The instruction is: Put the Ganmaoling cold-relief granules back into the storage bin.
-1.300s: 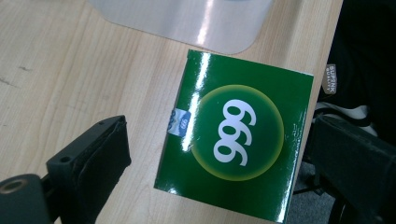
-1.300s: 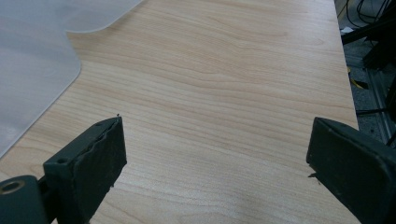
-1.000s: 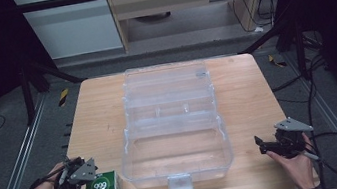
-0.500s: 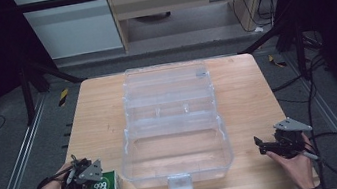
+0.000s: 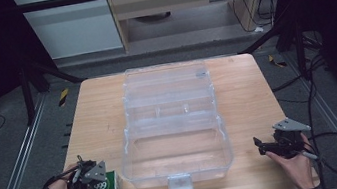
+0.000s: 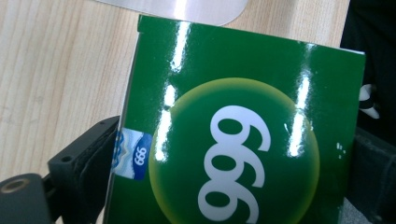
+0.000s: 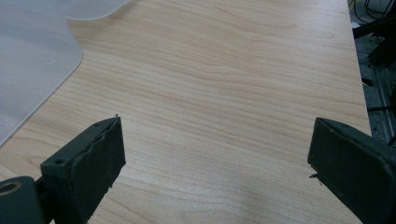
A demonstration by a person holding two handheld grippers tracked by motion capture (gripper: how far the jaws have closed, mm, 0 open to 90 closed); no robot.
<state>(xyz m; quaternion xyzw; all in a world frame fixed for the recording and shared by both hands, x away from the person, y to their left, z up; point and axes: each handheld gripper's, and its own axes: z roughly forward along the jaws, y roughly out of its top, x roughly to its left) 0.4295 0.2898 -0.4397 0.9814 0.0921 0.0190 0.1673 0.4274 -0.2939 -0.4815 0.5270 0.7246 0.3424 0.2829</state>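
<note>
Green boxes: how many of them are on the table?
1. The green box is at the table's near left corner, between the jaws of the left gripper. The clear case looks empty.

I see a small glossy green cardboard box (image 5: 108, 187) printed with a white "999" inside a yellow-green circle (image 6: 233, 154), plus a small blue-and-white label (image 6: 134, 156) on its edge. It sits at about 7 o'clock on the table, just beside the near left corner of a large clear plastic lidded storage case (image 5: 174, 129). That case stands open at the table's centre, its lid lying back toward 12 o'clock.
</note>
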